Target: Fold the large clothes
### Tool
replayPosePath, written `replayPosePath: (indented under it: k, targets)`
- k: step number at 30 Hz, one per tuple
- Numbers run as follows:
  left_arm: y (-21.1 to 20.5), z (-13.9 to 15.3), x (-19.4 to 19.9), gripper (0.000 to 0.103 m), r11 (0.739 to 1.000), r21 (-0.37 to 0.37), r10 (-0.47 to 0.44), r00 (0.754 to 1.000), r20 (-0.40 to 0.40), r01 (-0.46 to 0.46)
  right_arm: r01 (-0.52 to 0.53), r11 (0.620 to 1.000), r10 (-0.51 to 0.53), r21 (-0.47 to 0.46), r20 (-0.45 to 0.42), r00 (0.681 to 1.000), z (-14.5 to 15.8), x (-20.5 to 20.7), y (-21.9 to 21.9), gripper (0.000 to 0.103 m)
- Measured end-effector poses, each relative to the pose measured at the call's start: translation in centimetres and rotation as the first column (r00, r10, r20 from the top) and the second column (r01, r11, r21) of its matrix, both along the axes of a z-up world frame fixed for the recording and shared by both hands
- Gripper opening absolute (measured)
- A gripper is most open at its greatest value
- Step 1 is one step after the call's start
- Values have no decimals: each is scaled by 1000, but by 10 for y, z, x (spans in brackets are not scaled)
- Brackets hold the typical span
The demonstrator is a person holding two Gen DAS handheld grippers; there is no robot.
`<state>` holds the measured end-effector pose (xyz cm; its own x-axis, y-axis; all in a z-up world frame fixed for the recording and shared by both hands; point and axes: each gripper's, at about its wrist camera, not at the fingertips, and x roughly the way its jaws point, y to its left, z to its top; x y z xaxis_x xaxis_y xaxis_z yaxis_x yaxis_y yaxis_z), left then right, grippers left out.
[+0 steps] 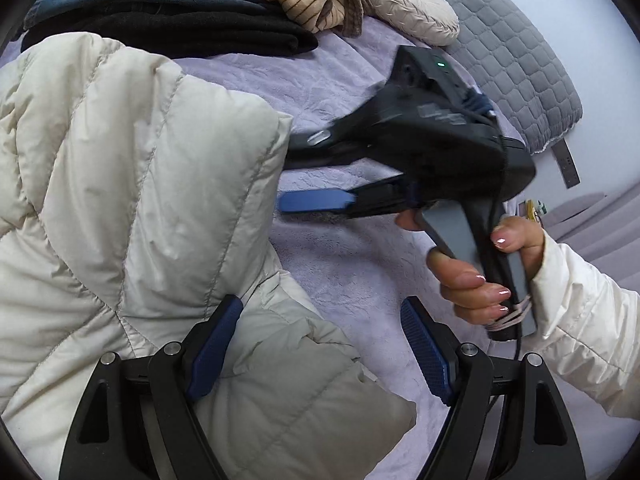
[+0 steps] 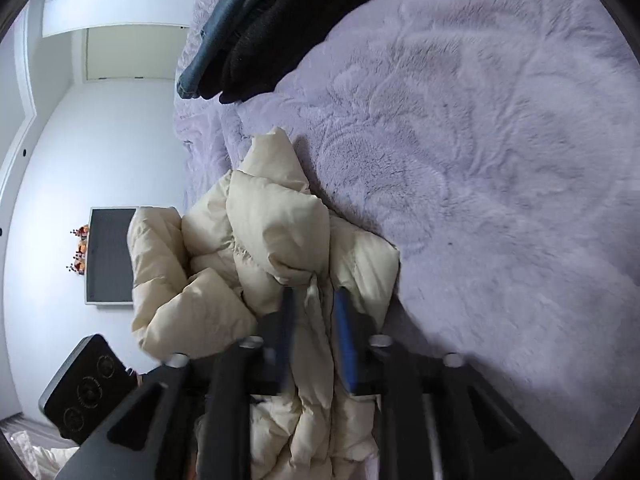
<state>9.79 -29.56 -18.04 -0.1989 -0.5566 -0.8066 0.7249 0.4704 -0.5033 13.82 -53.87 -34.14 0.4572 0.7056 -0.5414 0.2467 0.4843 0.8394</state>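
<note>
A cream puffer jacket [image 1: 132, 208] lies bunched on a bed [image 1: 352, 264] covered in lilac plush, filling the left half of the left wrist view. The left gripper [image 1: 320, 344] points steeply down at it. Its jaws stand wide apart: the left blue pad lies against the jacket's quilting, the right pad is over bare bedcover, and nothing is pinched between them.

To the right in that view, the right gripper [image 1: 308, 178] reaches in sideways toward the jacket's edge, blurred. Its upper finger tip disappears behind the padding; the lower blue finger stops just short of it. A hand [image 1: 480, 276] with pale pink nails wraps the grey grip, and a white quilted sleeve [image 1: 580, 320] runs off the right edge.

In the right wrist view the right gripper [image 2: 314, 296] shows smeared fingers set a little apart, with a fold of jacket [image 2: 276, 232] lying between them. The blur hides whether the pads touch it, so I cannot tell if it has hold.

Folded dark clothes [image 1: 168, 20] sit at the far side of the bed, cut off by the picture's top edge.
</note>
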Motion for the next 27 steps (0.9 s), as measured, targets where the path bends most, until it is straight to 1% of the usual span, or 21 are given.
replayPosePath:
  k: [1,4,6,10,12,18,21,24,27]
  targets:
    - [0,0,0,81,1000,0,0,1000,2,0,21,1000,-21,-16,12,1000,7,-9,-5,103]
    - [-2,1,-5,81,1000,4,-7,1000,25,7,21,1000,-21,14,30,999,17,-27,-10,103]
    - [-3,1,-8,81,1000,10,-17,999,47,16,-9,1000,8,27,30,1000,20,-35,-8,103]
    - [-5,1,-10,81,999,17,-31,997,75,30,-74,995,72,61,41,997,23,-38,2,103]
    - [-5,1,-11,81,999,19,-34,996,83,32,-96,993,93,74,41,995,21,-28,10,103]
    - [-7,2,-18,81,999,23,-41,993,112,38,-184,982,184,33,-3,983,16,-6,28,103]
    - [-5,3,-25,81,999,26,-49,990,130,46,-212,977,212,18,-26,977,8,8,37,103]
    - [-5,5,-29,81,999,23,-48,990,133,45,-217,975,219,41,-56,974,-7,20,42,103]
    - [-4,5,-30,81,999,18,-37,990,134,35,-199,977,204,75,-58,977,-19,28,45,103]
